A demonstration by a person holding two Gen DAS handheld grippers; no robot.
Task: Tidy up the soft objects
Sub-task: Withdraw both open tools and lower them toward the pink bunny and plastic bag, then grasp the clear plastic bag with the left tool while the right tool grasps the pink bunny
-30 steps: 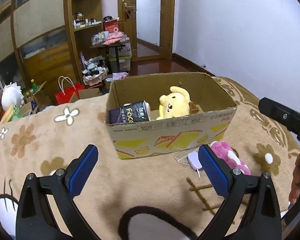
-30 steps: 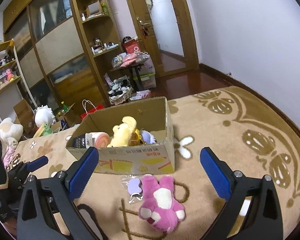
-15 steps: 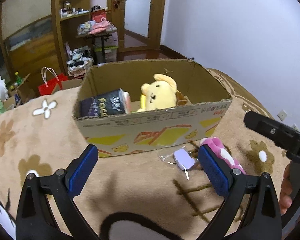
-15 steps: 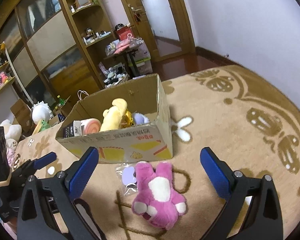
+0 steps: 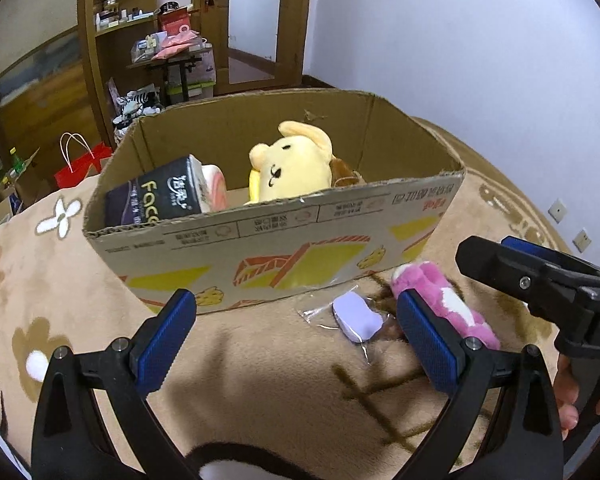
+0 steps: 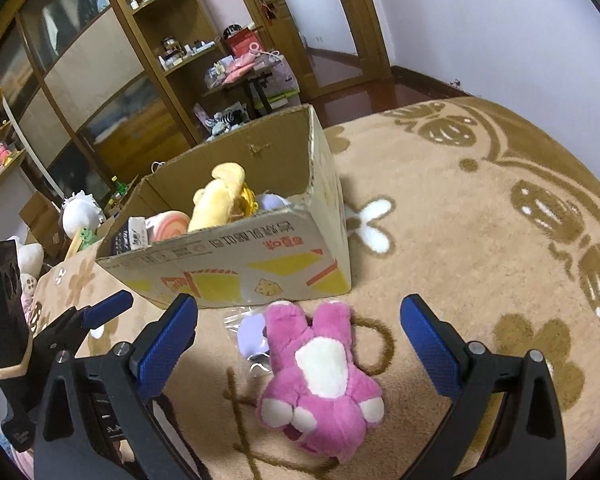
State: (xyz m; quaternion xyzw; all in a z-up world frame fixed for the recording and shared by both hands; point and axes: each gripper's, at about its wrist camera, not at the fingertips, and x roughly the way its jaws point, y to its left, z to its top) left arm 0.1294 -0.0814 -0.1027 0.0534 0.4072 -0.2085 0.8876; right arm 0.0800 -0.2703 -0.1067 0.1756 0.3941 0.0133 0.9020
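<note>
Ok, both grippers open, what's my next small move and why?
Probably lower the right gripper onto the pink plush toy and close: it lies on the beige blanket between the open jaws, outside the cardboard box, nearer than the left gripper.

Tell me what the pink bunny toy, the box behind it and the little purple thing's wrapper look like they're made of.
Pink bunny toy: plush fabric, judging by its fuzzy, matte pile with white patches. Box: corrugated cardboard, with a fluted raw edge along the rim and printed outer faces. Wrapper around the purple item: apparently thin clear plastic film, glossy and crinkled.
</note>
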